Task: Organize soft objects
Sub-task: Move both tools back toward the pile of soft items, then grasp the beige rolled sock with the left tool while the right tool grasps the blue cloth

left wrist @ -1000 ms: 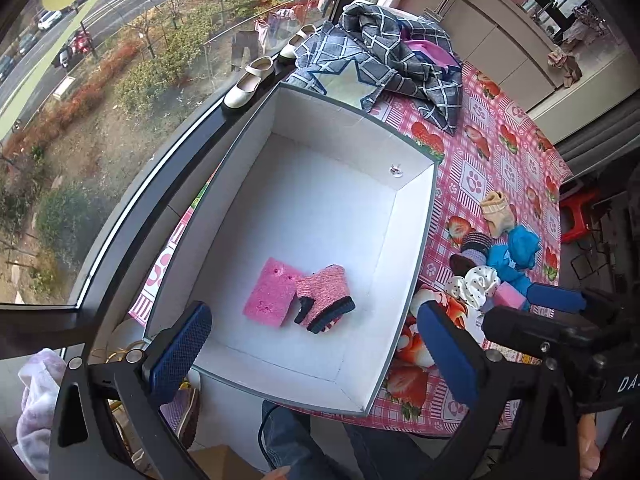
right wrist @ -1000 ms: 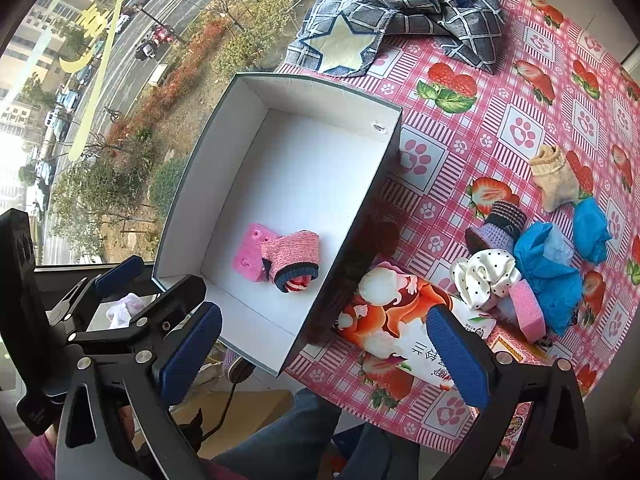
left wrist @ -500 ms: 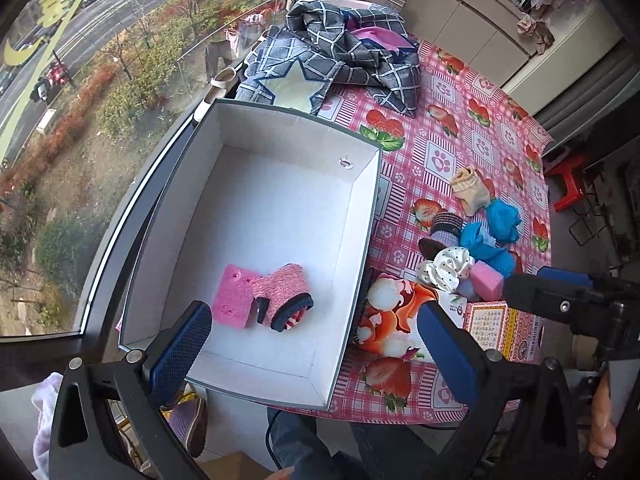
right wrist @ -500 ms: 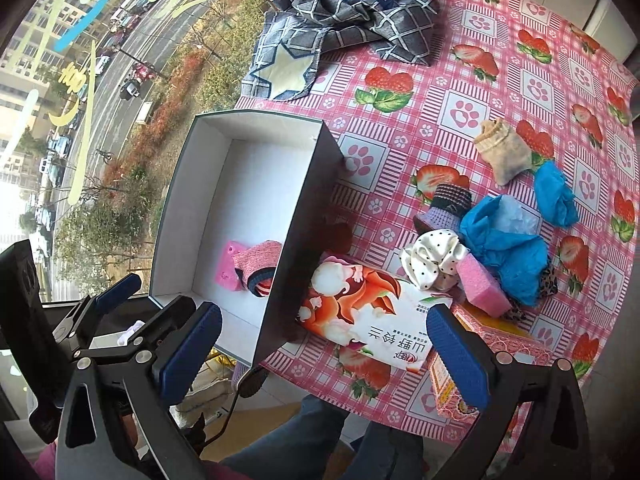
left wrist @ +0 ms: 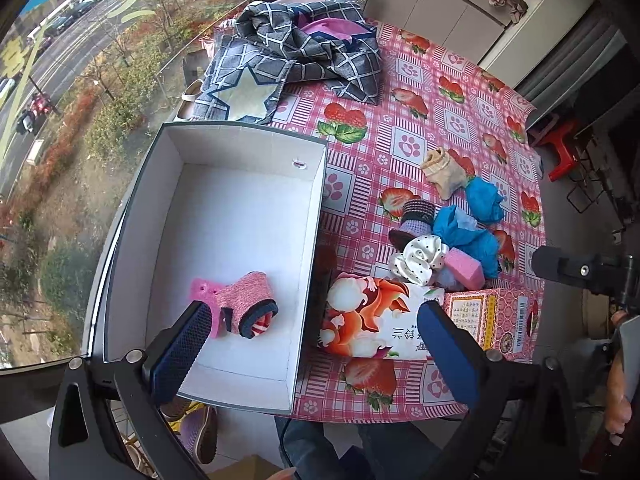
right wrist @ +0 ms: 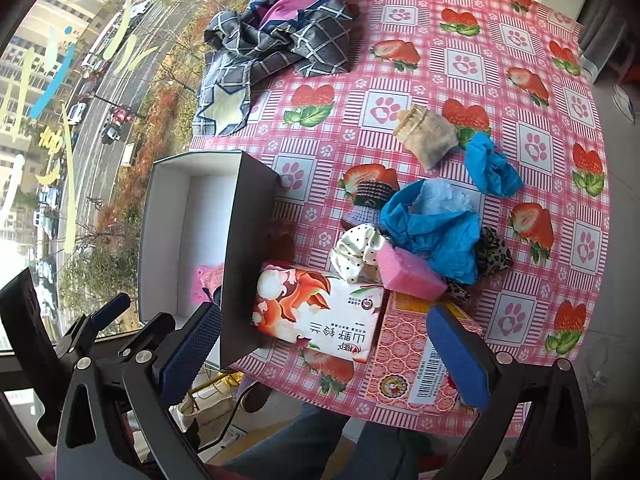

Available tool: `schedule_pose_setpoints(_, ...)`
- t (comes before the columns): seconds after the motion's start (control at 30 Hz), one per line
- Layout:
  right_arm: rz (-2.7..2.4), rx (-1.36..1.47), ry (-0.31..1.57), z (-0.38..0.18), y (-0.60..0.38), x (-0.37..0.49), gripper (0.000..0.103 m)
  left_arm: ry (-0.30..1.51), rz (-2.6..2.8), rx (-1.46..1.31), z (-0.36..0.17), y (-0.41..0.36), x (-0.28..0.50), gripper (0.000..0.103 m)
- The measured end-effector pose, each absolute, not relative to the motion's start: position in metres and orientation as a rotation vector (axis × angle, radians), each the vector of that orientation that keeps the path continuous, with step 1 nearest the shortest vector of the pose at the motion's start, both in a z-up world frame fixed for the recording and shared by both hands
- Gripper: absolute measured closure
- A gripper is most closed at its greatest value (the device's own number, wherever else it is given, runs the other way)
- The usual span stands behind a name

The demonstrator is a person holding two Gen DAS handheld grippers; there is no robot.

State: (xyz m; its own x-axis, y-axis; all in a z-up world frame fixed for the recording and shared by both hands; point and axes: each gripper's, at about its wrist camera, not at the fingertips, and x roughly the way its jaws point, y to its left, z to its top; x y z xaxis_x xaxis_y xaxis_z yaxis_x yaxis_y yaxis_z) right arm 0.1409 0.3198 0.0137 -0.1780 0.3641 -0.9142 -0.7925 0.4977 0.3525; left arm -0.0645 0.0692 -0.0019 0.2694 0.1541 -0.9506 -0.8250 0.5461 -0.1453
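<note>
Strawberry tablecloth (right wrist: pixel 472 60) carries soft items (right wrist: pixel 432 236) beyond both spread grippers (left wrist: pixel 316 344) (right wrist: pixel 324 344) (neither holding anything).

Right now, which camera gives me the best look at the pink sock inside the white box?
The left wrist view: the pink sock lies in full sight on the white box floor, dark cuff showing, beside a pink sponge. In the right wrist view the box's dark wall hides most of it; only a pink sliver shows.

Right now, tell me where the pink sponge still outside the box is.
In the right wrist view, the pink sponge lies on the tablecloth right of the box, wedged between the polka-dot scrunchie and blue crumpled cloth.
</note>
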Motion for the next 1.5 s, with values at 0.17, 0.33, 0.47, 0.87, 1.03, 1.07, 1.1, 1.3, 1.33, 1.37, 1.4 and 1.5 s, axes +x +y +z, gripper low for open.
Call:
schedule_pose_setpoints(0.17, 1.052, -0.355, 1.417, 0.010, 0.304, 0.161, 0.000, 1.123, 0.707, -0.721, 0.000, 0.064, -0.043, 0.000)
schedule_pose_setpoints(0.33, 1.017, -0.297, 1.437, 0.005, 0.286, 0.183, 0.000, 1.155, 0.673, -0.692, -0.003, 0.058, -0.021, 0.000)
schedule_pose_setpoints(0.47, 0.971, -0.249, 1.456, -0.002, 0.268, 0.205, 0.000, 1.183, 0.647, -0.672, -0.009, 0.055, -0.001, 0.000)
schedule_pose_setpoints(0.87, 0.811, -0.167, 1.548, -0.043, 0.227, 0.268, 0.000, 1.266, 0.582, -0.625, -0.032, 0.066, 0.079, 0.000)
schedule_pose_setpoints(1.03, 0.775, -0.170, 1.583, -0.067, 0.227, 0.287, 0.000, 1.308, 0.572, -0.660, -0.050, 0.082, 0.119, 0.000)
schedule_pose_setpoints(1.07, 0.772, -0.178, 1.583, -0.071, 0.229, 0.291, 0.000, 1.319, 0.572, -0.664, -0.054, 0.086, 0.128, 0.000)
schedule_pose_setpoints(1.1, 0.770, -0.188, 1.582, -0.074, 0.232, 0.294, 0.000, 1.331, 0.570, -0.668, -0.059, 0.090, 0.138, 0.000)
schedule_pose_setpoints(1.3, 0.807, -0.291, 1.520, -0.092, 0.261, 0.310, 0.000, 1.388, 0.565, -0.723, -0.097, 0.112, 0.194, 0.000)
schedule_pose_setpoints(1.33, 0.815, -0.316, 1.505, -0.095, 0.267, 0.312, 0.000, 1.394, 0.566, -0.738, -0.104, 0.115, 0.202, 0.000)
schedule_pose_setpoints(1.37, 0.817, -0.340, 1.489, -0.099, 0.274, 0.314, 0.000, 1.401, 0.569, -0.757, -0.112, 0.119, 0.210, 0.000)
schedule_pose_setpoints(1.4, 0.824, -0.359, 1.472, -0.102, 0.280, 0.316, 0.000, 1.404, 0.573, -0.775, -0.118, 0.122, 0.217, 0.000)
schedule_pose_setpoints(1.5, 0.848, -0.395, 1.444, -0.112, 0.296, 0.322, 0.000, 1.383, 0.589, -0.835, -0.135, 0.131, 0.233, 0.000)
